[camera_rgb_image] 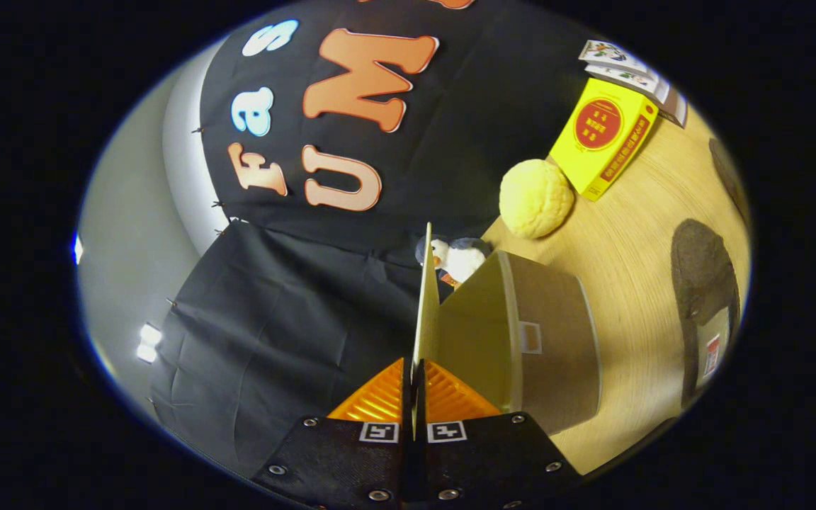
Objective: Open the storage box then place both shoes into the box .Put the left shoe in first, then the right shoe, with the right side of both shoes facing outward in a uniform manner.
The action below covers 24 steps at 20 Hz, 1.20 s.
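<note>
Nearest, the gripper (414,414) has its two orange fingers (372,400) drawn together on the thin edge of the storage box's lid (426,304), pinching it so that the flap stands on edge, swung up and away from the opening. This grip is presumably how the box is being opened; the view is rolled, so the table (627,283) appears tilted. Just right of the fingers lies the storage box (557,340), brown outside and pale inside; its interior is largely hidden behind the raised lid. Farther right on the table, one dark shoe (705,283) is cut off at its far side; a second dark shape (730,177) beyond it may be the other shoe. Farther still sit a plush toy (459,258), half hidden behind the lid, a yellow ball (535,198) and a yellow carton (603,138).
</note>
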Tool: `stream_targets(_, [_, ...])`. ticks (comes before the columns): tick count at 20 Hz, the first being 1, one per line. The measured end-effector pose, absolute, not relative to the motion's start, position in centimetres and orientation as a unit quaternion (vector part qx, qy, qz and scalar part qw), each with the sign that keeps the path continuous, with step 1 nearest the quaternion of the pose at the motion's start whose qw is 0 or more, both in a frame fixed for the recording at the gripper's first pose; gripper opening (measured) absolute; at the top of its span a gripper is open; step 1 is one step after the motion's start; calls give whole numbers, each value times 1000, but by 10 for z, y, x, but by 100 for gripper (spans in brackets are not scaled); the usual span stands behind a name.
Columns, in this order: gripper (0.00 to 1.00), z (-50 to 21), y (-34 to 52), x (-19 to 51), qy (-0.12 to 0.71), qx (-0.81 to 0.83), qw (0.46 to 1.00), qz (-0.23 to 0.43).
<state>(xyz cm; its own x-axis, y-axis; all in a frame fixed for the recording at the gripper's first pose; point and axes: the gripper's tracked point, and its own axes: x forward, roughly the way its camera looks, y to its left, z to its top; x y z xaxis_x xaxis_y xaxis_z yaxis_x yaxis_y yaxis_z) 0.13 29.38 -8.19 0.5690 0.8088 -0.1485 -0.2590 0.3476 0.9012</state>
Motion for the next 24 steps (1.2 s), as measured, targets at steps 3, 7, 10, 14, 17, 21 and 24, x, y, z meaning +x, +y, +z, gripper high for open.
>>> stream_targets(3, [0,-47,321,-5,284,436,773,362])
stream_targets(7, [0,-18,370,-14,269,402,789,377])
stream_targets(10, [1,-12,411,-27,268,387,789,393])
stream_targets(14, [3,-16,464,-43,283,368,790,402])
stream_targets(17, [9,-26,489,-57,298,355,784,413])
stream_targets(21, [52,-50,496,-68,323,306,798,408])
stream_targets(24, [97,-62,474,-60,319,286,819,382])
